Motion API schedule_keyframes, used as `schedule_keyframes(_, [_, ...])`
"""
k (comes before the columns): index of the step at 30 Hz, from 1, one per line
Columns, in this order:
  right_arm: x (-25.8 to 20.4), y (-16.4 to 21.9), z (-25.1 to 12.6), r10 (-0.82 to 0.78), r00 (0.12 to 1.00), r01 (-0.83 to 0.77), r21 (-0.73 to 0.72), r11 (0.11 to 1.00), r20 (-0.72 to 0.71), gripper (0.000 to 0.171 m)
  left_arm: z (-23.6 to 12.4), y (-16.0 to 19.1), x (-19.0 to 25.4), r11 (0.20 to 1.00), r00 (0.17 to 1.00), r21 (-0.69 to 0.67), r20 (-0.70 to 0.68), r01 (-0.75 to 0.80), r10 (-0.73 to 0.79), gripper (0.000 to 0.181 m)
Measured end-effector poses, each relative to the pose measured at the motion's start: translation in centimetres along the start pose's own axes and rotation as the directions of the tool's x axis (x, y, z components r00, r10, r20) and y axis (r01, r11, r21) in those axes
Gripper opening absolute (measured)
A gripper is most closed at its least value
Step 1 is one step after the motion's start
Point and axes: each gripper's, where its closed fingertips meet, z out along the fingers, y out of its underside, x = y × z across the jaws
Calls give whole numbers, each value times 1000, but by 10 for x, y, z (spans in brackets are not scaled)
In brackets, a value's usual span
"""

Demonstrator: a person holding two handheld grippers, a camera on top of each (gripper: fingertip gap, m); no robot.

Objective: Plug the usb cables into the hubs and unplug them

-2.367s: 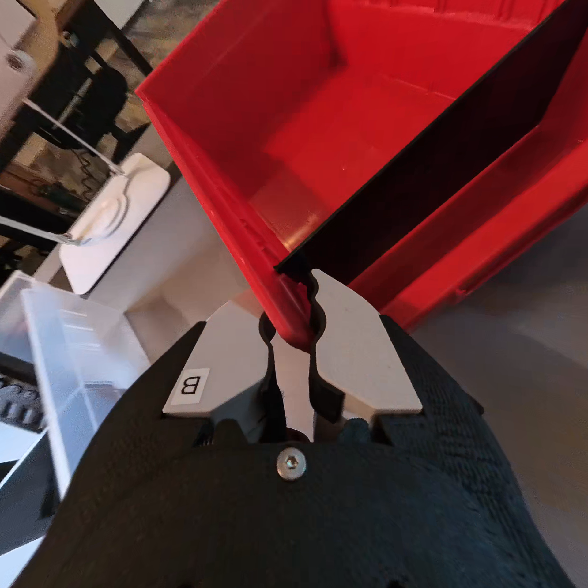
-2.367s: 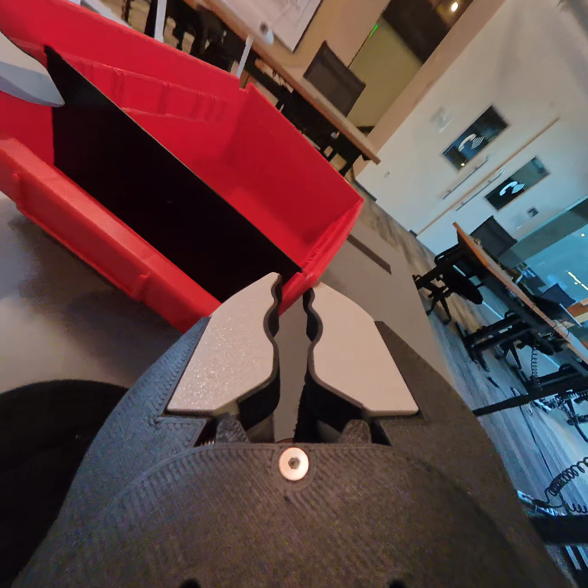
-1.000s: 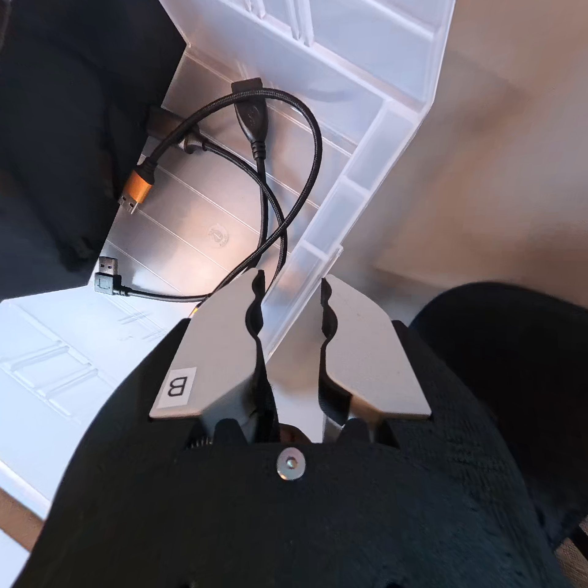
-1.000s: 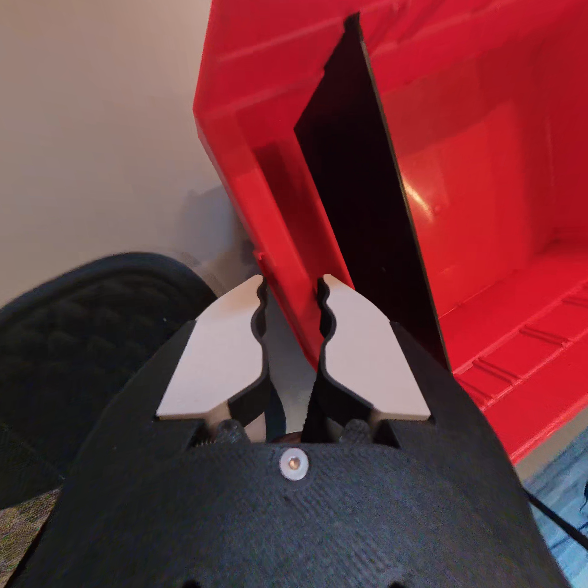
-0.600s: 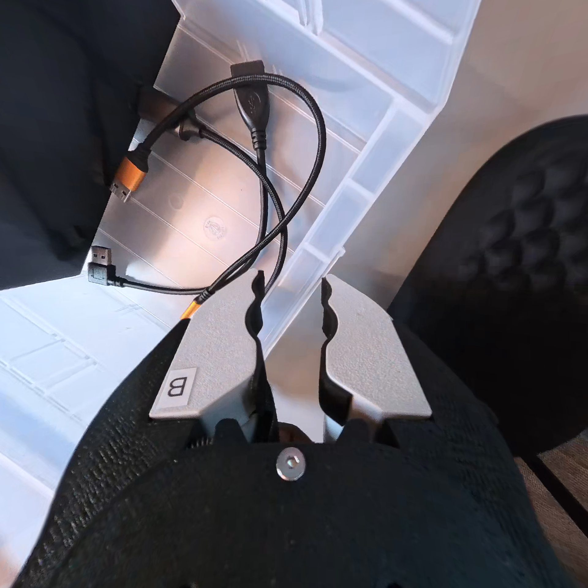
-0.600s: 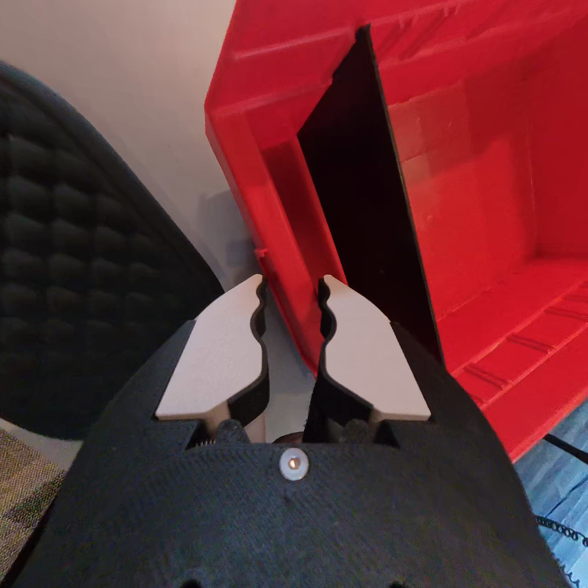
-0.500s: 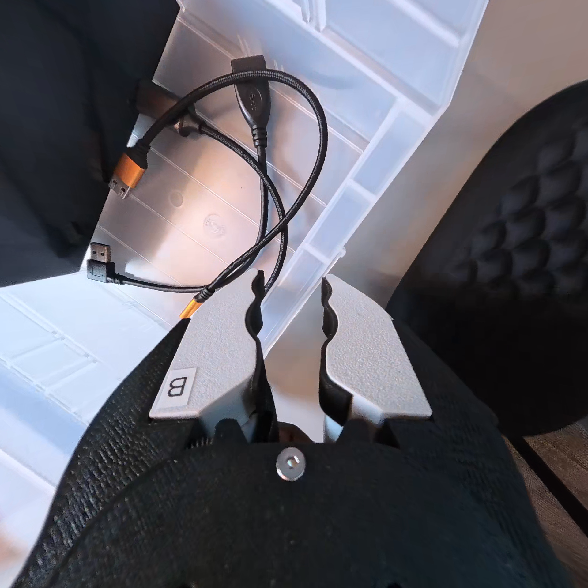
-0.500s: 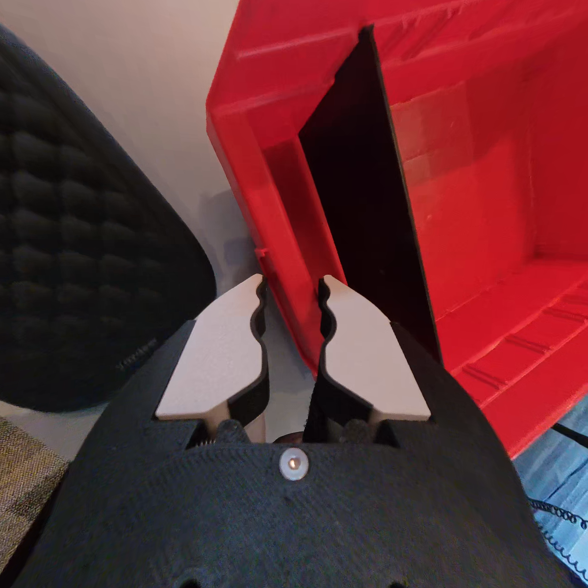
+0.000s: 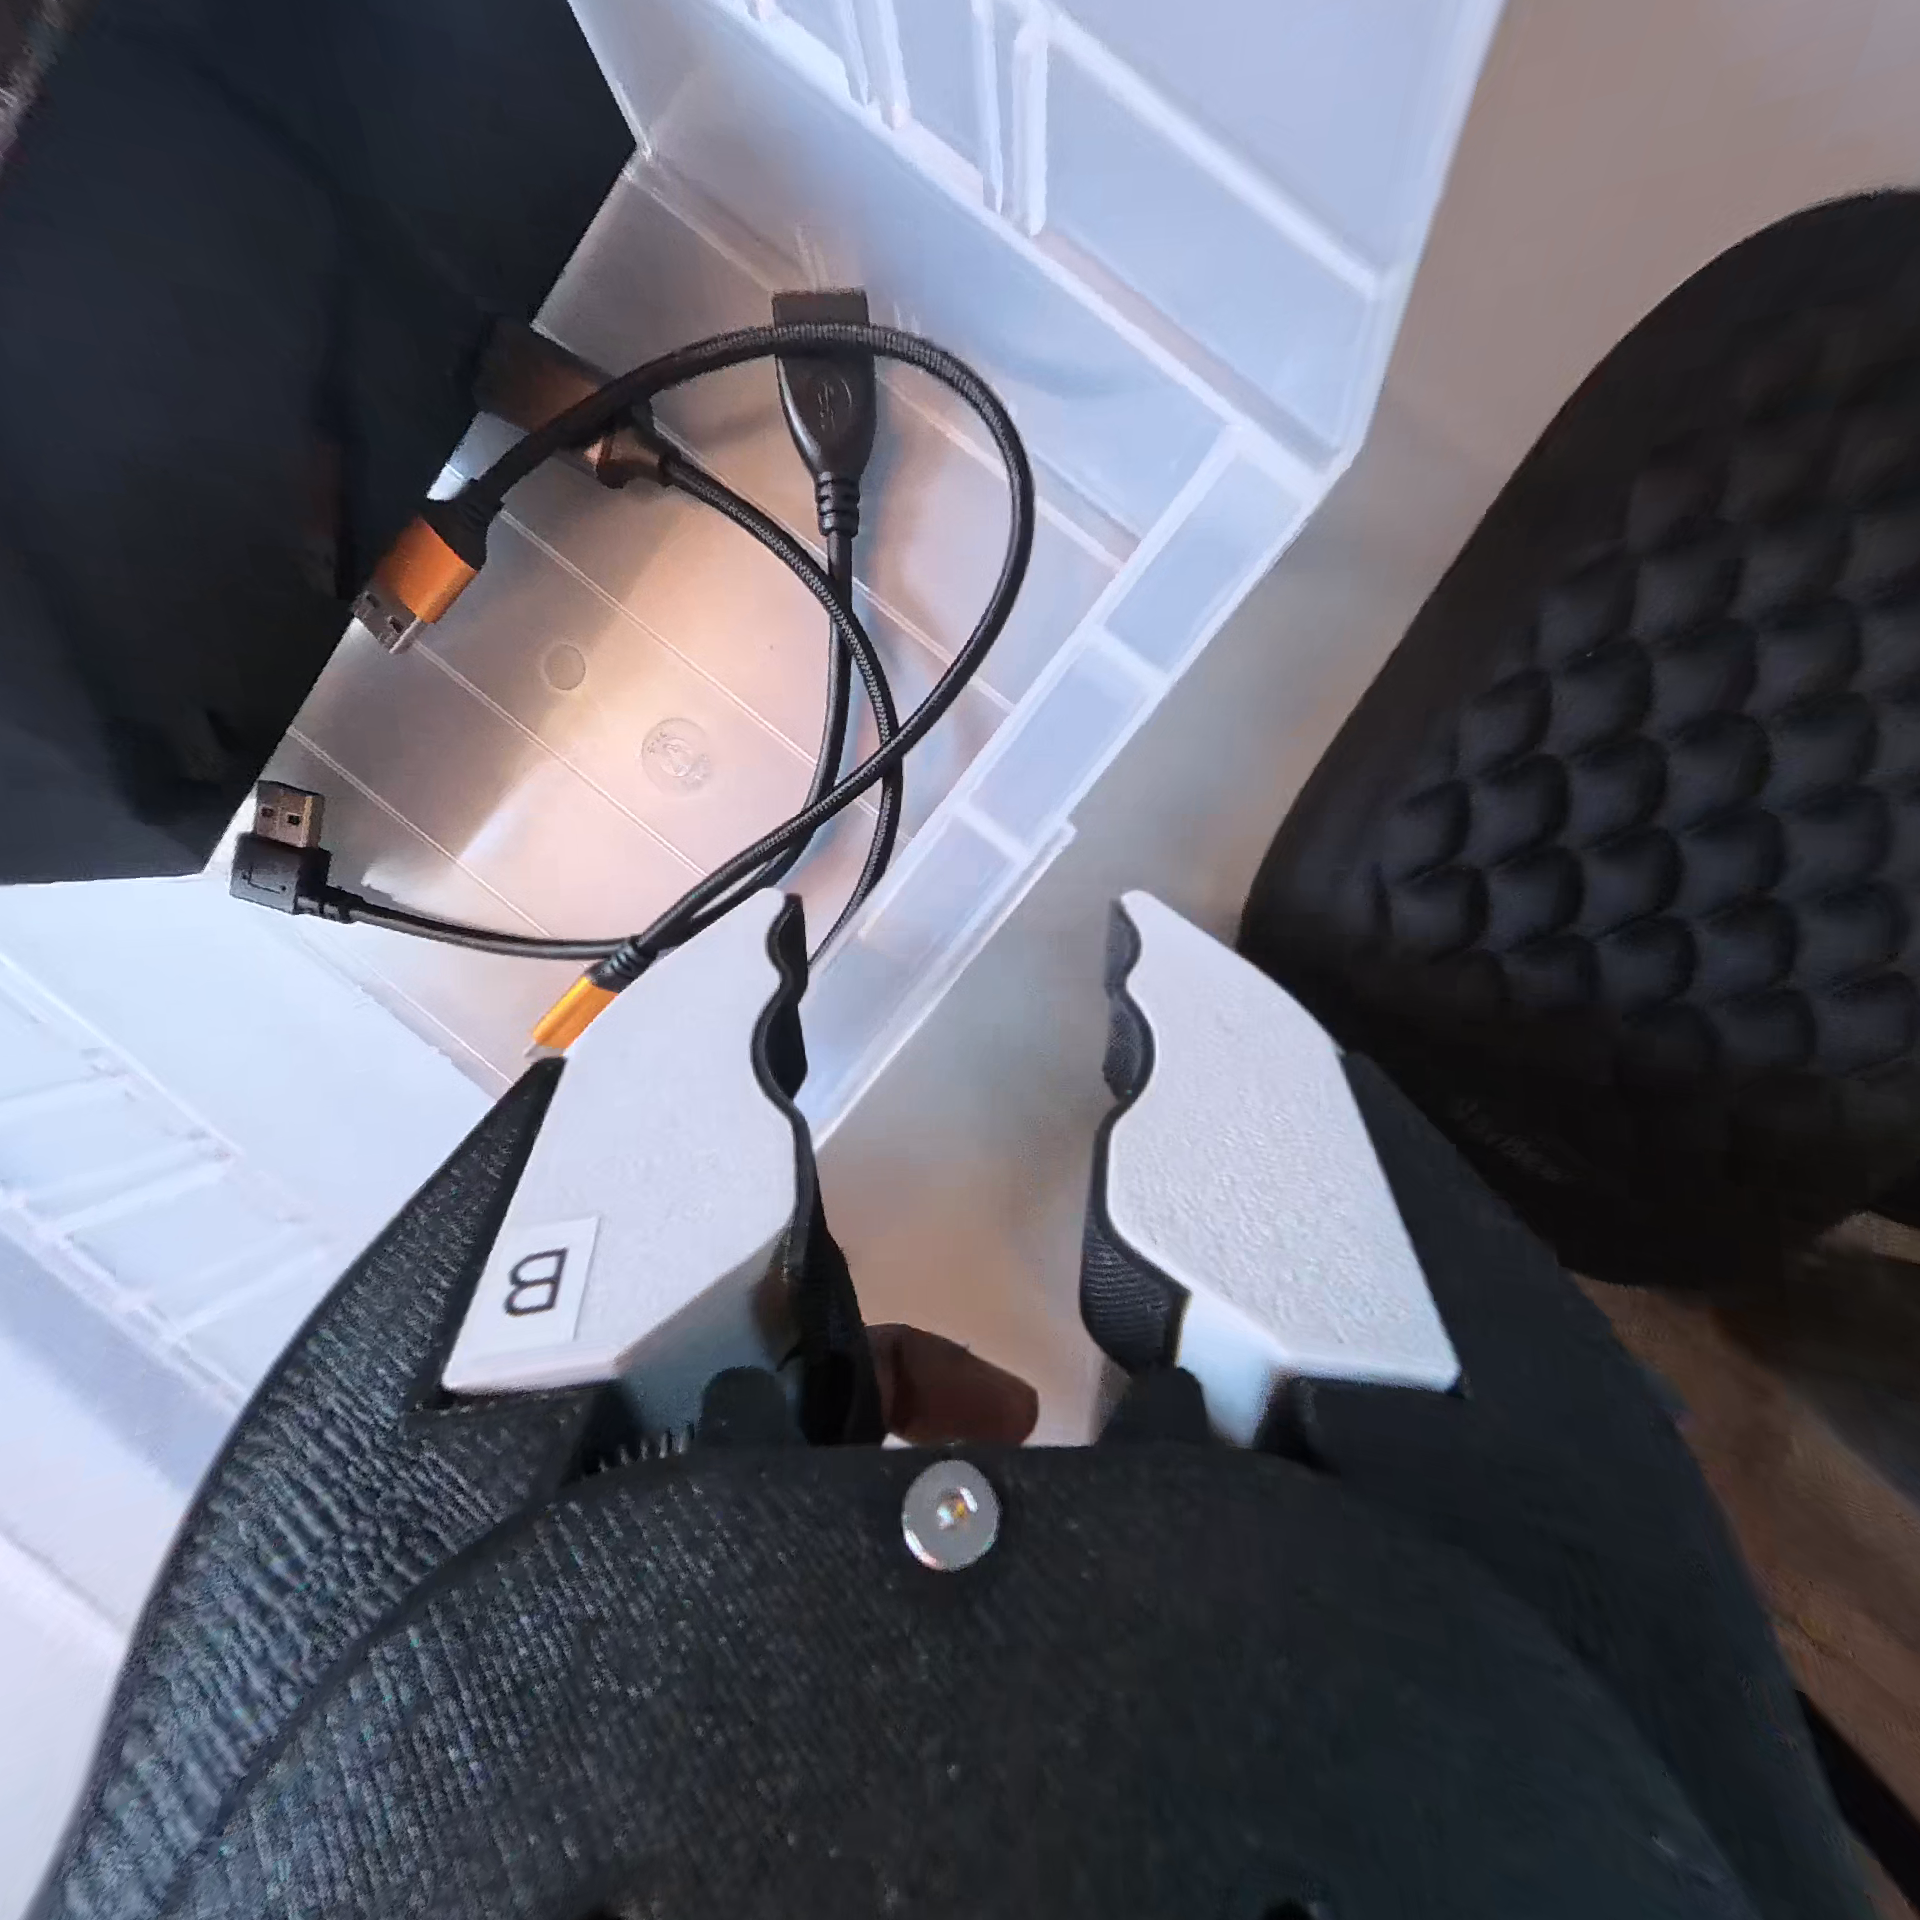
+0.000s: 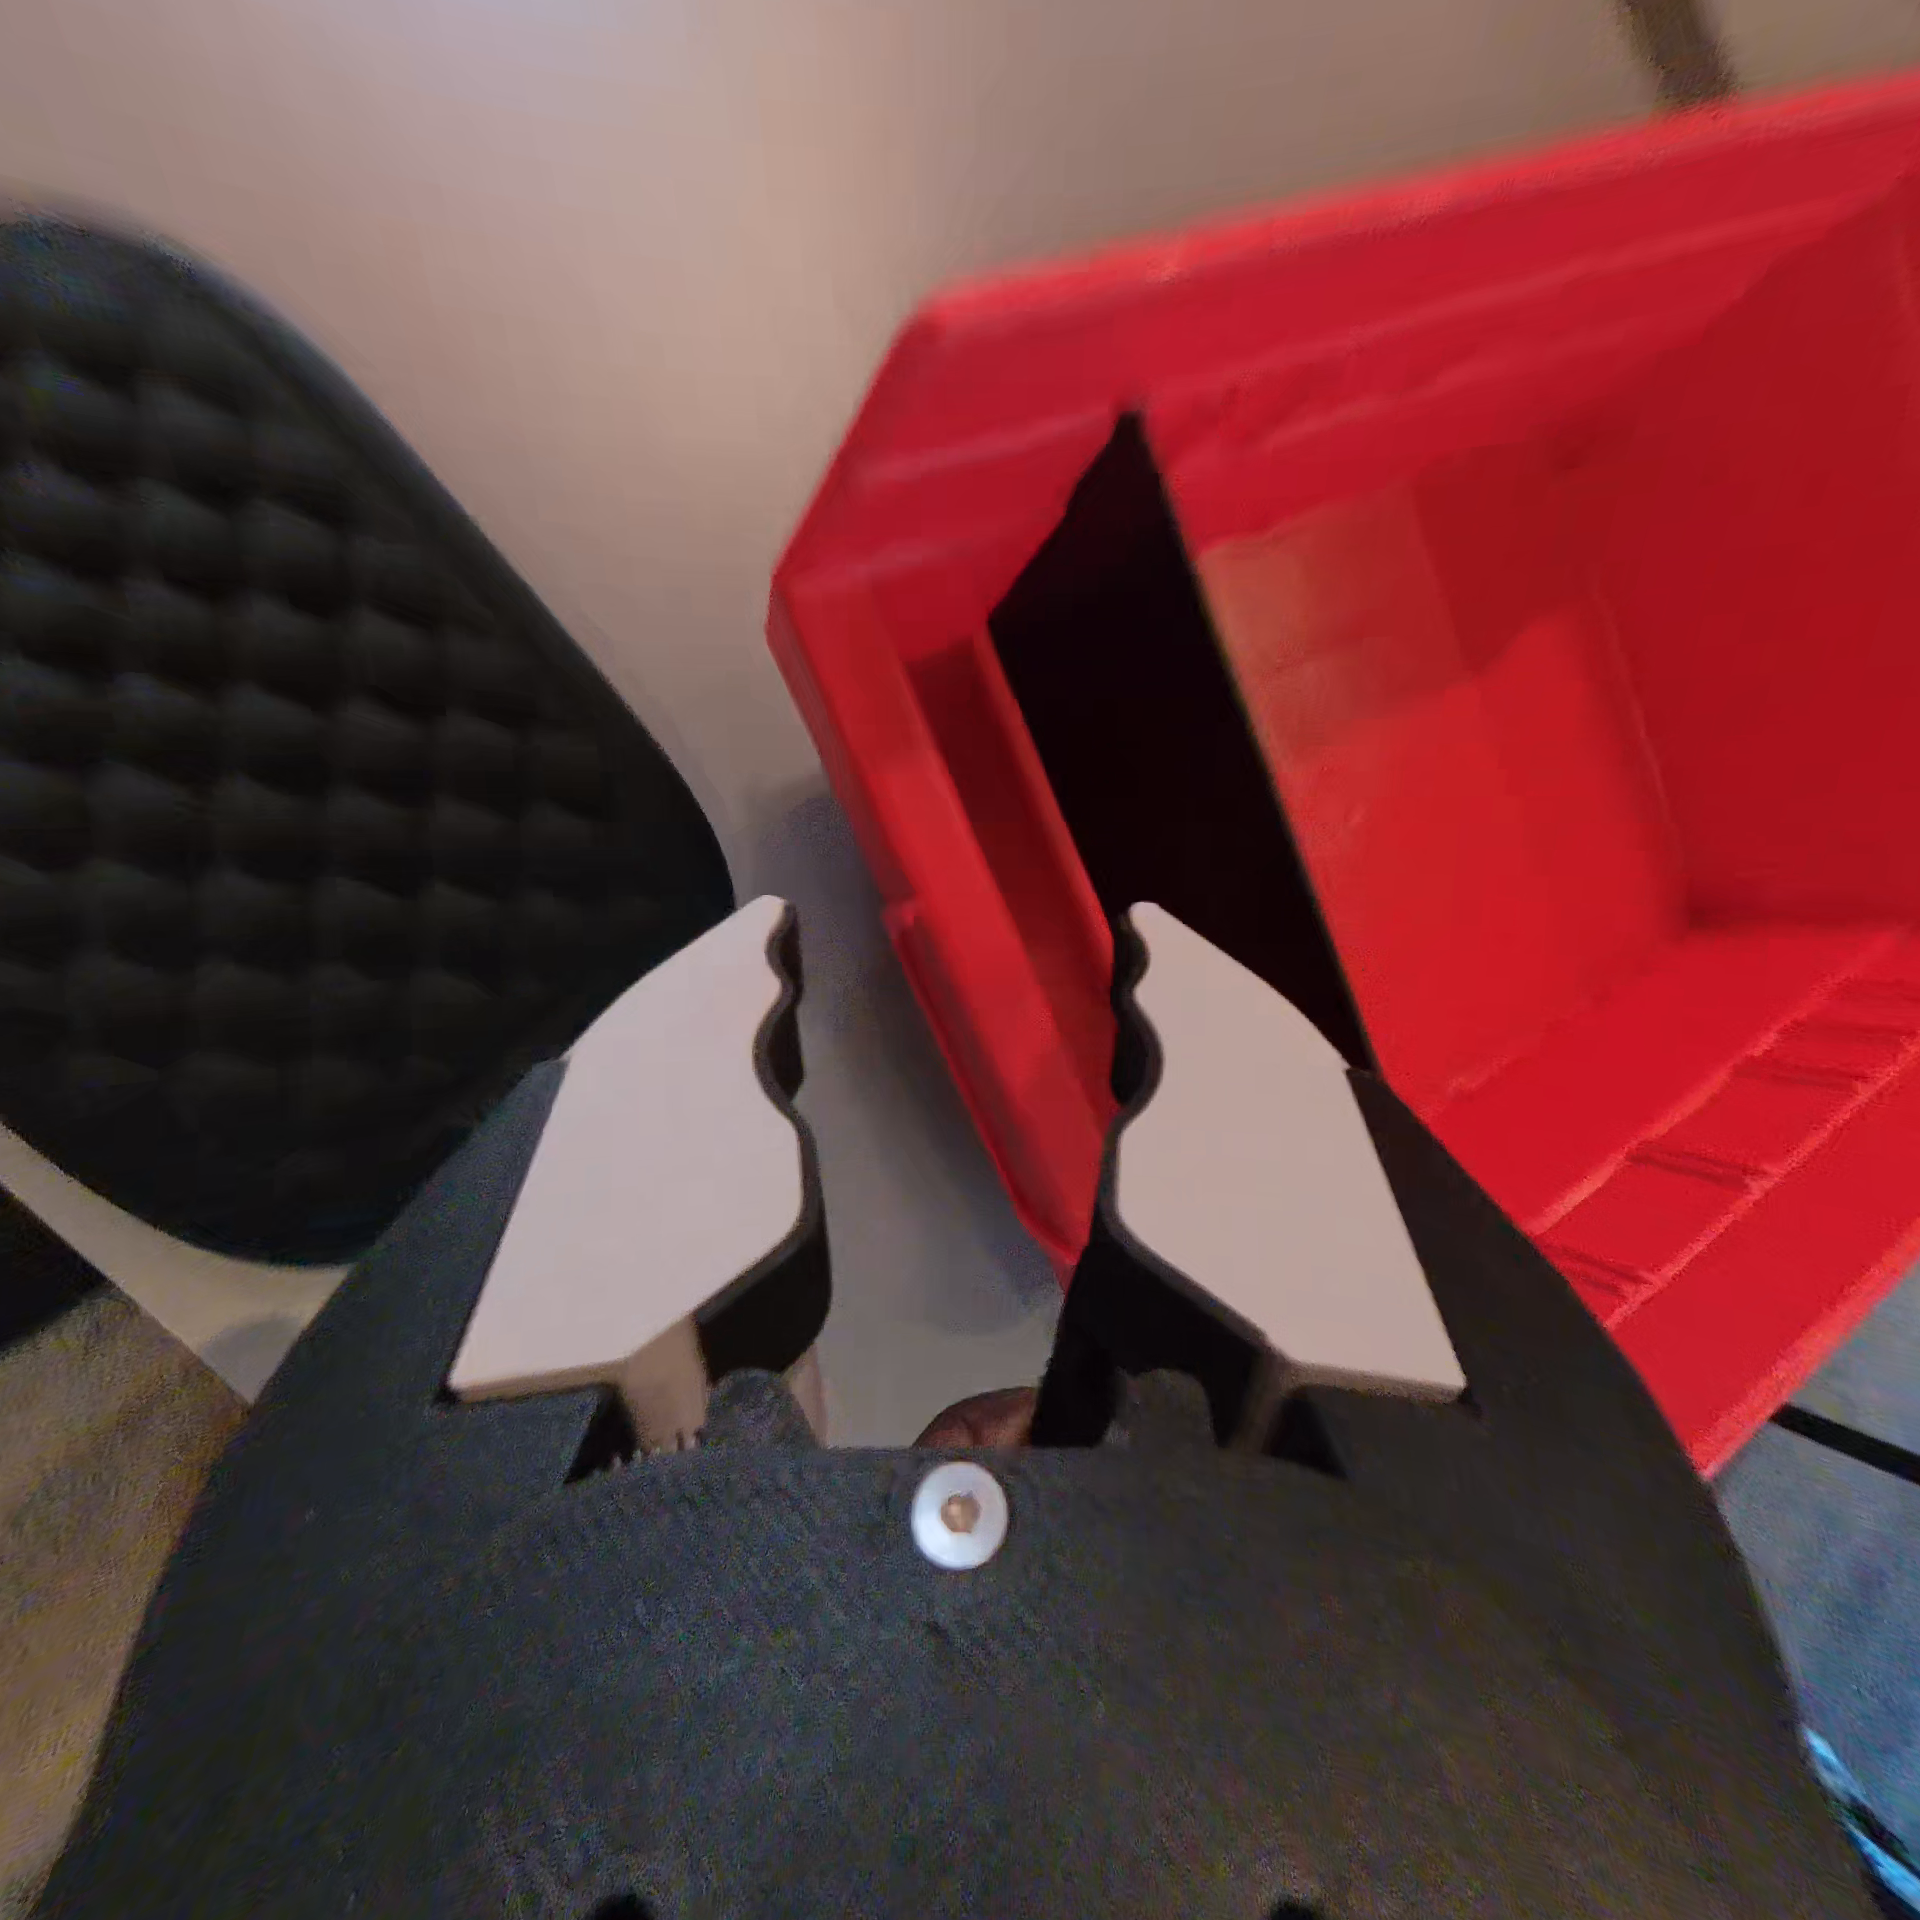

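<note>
Both tools have spread wider since a moment ago: the left tool (image 9: pixel 956 914) gapes empty over a clear bin (image 9: pixel 1174 582) holding loose usb cables (image 9: pixel 883 665), while the right tool (image 10: pixel 956 914), equally parted, fronts an empty red bin (image 10: pixel 1455 790) with a black divider (image 10: pixel 1153 707).

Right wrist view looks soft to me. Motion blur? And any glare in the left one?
Right wrist view: yes, the red bin and black cushion are smeared, while the right gripper itself stays fairly crisp. Left wrist view: mostly sharp, cables well defined, with a warm bright patch on the clear bin floor; the left gripper is sharp too.
</note>
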Motion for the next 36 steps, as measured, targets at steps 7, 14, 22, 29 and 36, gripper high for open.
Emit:
schedule_keyframes(7, [-14,-158,-80,128,991,-106,789,605,35,87,-69,-65,-20,899,965,401,112,175,-238,59])
schedule_keyframes(14, [-60,-265,-80,-34,988,-143,970,199,153,81,-88,-81,-118,876,812,411,402,253,-423,59])
schedule_keyframes(22, [-95,-289,-20,-127,894,-402,895,192,429,77,-44,-63,-185,907,803,175,422,384,-421,53])
schedule_keyframes(29, [-88,-283,-13,-97,877,-449,874,185,471,73,-12,-54,-196,872,809,102,334,479,-484,36])
schedule_keyframes(36, [-106,-284,5,-124,887,-399,873,282,445,72,-34,-79,-190,855,823,233,245,464,-513,27])
